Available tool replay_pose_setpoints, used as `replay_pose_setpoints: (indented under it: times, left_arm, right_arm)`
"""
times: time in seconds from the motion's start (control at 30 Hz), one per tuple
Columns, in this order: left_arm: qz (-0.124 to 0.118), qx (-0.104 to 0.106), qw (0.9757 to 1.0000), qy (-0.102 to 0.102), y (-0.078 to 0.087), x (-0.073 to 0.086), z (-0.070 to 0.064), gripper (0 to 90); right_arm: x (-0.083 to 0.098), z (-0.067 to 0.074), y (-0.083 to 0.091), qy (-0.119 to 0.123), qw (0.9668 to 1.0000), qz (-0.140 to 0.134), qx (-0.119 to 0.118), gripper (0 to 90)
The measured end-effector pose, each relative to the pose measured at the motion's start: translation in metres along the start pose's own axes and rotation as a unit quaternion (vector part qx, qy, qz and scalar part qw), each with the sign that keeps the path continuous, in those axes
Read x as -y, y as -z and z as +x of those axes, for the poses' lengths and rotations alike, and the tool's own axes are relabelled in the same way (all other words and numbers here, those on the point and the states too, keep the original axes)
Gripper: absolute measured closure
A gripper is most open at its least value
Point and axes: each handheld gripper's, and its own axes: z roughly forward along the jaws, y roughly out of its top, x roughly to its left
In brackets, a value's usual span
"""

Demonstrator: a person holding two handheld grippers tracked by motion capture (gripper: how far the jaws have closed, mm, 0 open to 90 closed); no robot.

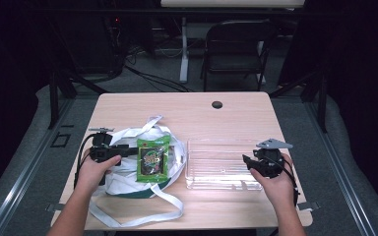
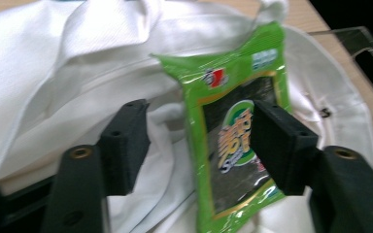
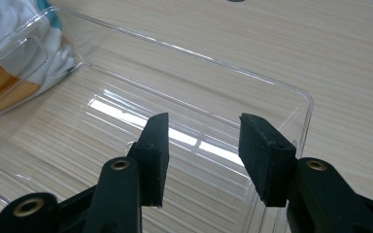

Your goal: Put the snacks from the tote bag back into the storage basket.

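A green snack packet (image 1: 152, 158) lies on a crumpled white cloth bag (image 1: 123, 177) at the left of the table. My left gripper (image 1: 132, 149) reaches in from the left, level with the packet's left edge. In the left gripper view that gripper (image 2: 201, 141) stands open over the packet (image 2: 233, 111): one pad (image 2: 281, 145) hangs in front of its printed face, the other (image 2: 126, 141) is over the cloth (image 2: 53, 63), and neither presses on it. My right gripper (image 1: 247, 160) is open, held above the clear plastic tray (image 1: 197, 145). Nothing is between its jaws (image 3: 201, 155).
The tray (image 3: 272, 82) holds nothing, and the bag shows through its far wall. The bag's long white straps (image 1: 142, 216) loop toward the table's front edge. A cable hole (image 1: 217, 104) is at the back of the table, and a folding chair (image 1: 236, 49) stands behind it.
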Motion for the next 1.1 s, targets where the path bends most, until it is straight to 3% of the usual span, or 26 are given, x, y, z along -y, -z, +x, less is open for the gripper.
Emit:
replay_pose_setpoints:
  times: [0.07, 0.33, 0.43, 0.63, 0.83, 1.1]
  left_arm:
    - [-0.007, -0.013, 0.9999, 0.000, 0.000, 0.001, -0.001, 41.6]
    - [-0.001, -0.008, 0.9999, 0.012, -0.008, 0.002, -0.003, 39.9]
    - [0.006, 0.002, 0.9999, 0.013, -0.011, 0.002, -0.004, 42.6]
    - [0.013, 0.001, 0.9998, 0.015, -0.015, 0.003, -0.005, 43.1]
    - [0.016, 0.015, 0.9995, 0.022, -0.019, 0.004, -0.002, 35.6]
    - [0.020, 0.032, 0.9987, 0.035, -0.026, 0.006, 0.000, 33.7]
  right_arm:
    - [0.000, 0.000, 0.000, -0.005, 1.0000, 0.000, -0.007, 57.9]
    - [0.002, 0.000, 0.005, -0.031, 0.9989, -0.024, -0.025, 56.6]
    - [0.003, 0.000, 0.005, -0.031, 0.9990, -0.022, -0.024, 55.4]
    - [0.003, 0.003, 0.002, -0.028, 0.9991, -0.017, -0.027, 55.2]
    - [0.003, 0.004, 0.002, -0.025, 0.9992, -0.013, -0.029, 54.3]
    - [0.003, 0.005, 0.003, -0.027, 0.9991, -0.015, -0.029, 53.4]
